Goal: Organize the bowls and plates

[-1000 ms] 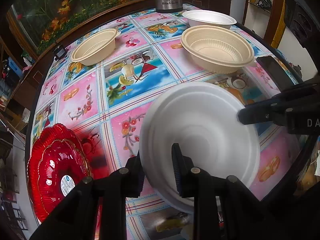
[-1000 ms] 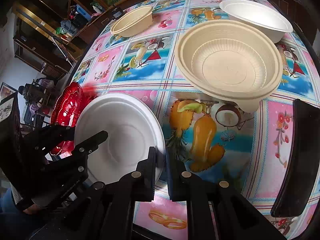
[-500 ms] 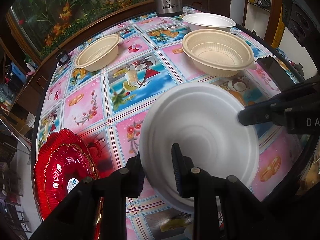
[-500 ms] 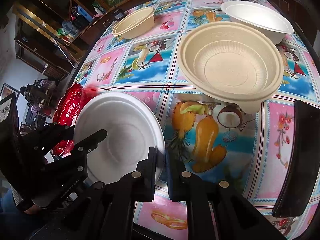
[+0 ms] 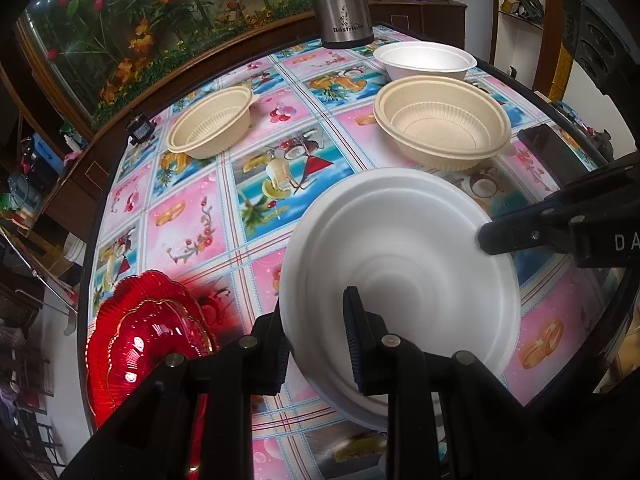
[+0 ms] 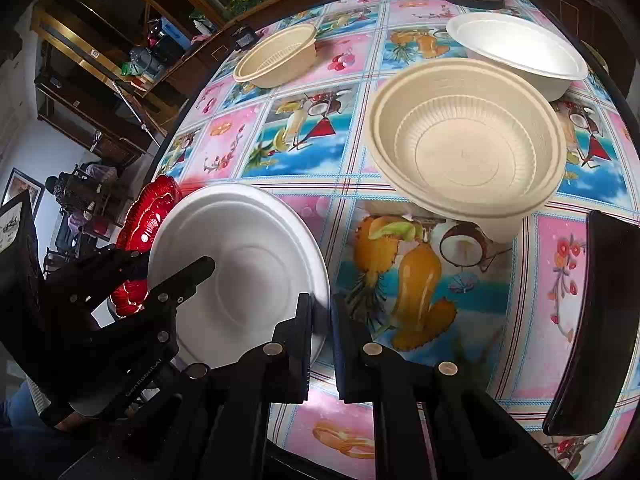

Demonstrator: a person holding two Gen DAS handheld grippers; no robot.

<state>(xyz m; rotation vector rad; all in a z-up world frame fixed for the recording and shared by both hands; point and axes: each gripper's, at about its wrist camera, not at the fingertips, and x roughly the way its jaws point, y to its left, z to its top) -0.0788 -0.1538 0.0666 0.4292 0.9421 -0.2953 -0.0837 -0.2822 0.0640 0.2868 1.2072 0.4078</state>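
Note:
A white foam plate (image 5: 404, 276) hangs above the table's near edge, held on both sides. My left gripper (image 5: 316, 344) is shut on its near left rim. My right gripper (image 6: 320, 320) is shut on its right rim; the plate also shows in the right wrist view (image 6: 240, 272). A red glass plate (image 5: 144, 340) lies at the near left edge. Two beige bowls sit further back, one at the left (image 5: 210, 122) and one at the right (image 5: 442, 122). A white foam bowl (image 5: 424, 60) stands behind the right one.
A steel thermos (image 5: 344, 4) stands at the table's far edge. A black phone (image 6: 588, 364) lies near the right edge. A small black object (image 5: 140, 130) sits at the far left edge. The fruit-print tablecloth (image 5: 188, 224) covers the table.
Both grippers have lifted the white plate higher, so the table and bowls look smaller and further away. The grips have not changed.

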